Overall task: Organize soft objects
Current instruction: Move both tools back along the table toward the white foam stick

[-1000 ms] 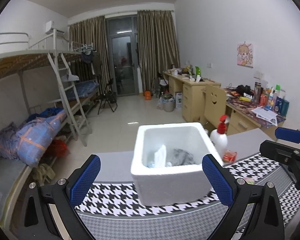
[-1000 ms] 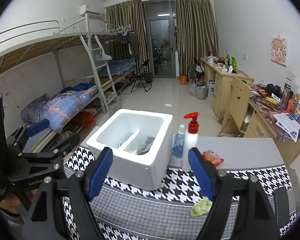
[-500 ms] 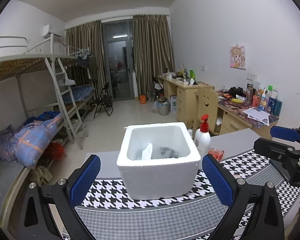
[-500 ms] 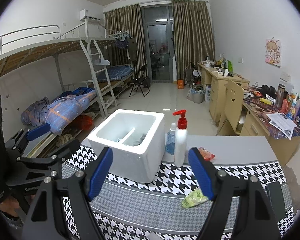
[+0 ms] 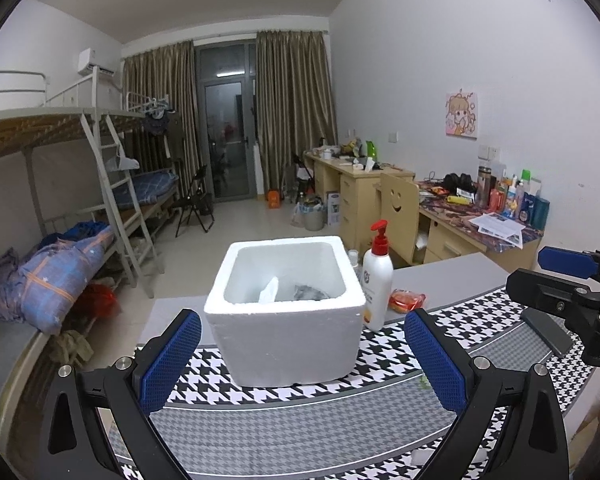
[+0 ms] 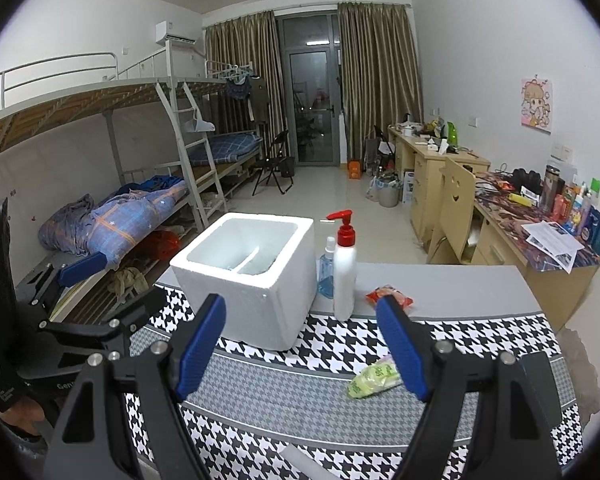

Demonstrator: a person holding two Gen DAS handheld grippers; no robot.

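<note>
A white foam box (image 5: 284,320) stands on the houndstooth table cloth; it also shows in the right wrist view (image 6: 252,276). Inside lie a grey soft item (image 5: 310,292) and a white one (image 5: 269,291). A light green soft packet (image 6: 374,376) lies on the cloth, just left of my right gripper's right finger. A red-orange packet (image 5: 407,300) lies right of the box. My left gripper (image 5: 300,364) is open and empty in front of the box. My right gripper (image 6: 302,344) is open and empty, held back from the box.
A white pump bottle with a red top (image 6: 345,268) and a small blue spray bottle (image 6: 327,268) stand right of the box. The table (image 6: 460,284) ends at its far grey edge. Bunk beds (image 6: 100,128) stand left, desks (image 6: 440,160) right.
Both grippers have drawn back and lowered from the box, which now looks smaller and farther. The jaws stay open. Nothing was picked up.
</note>
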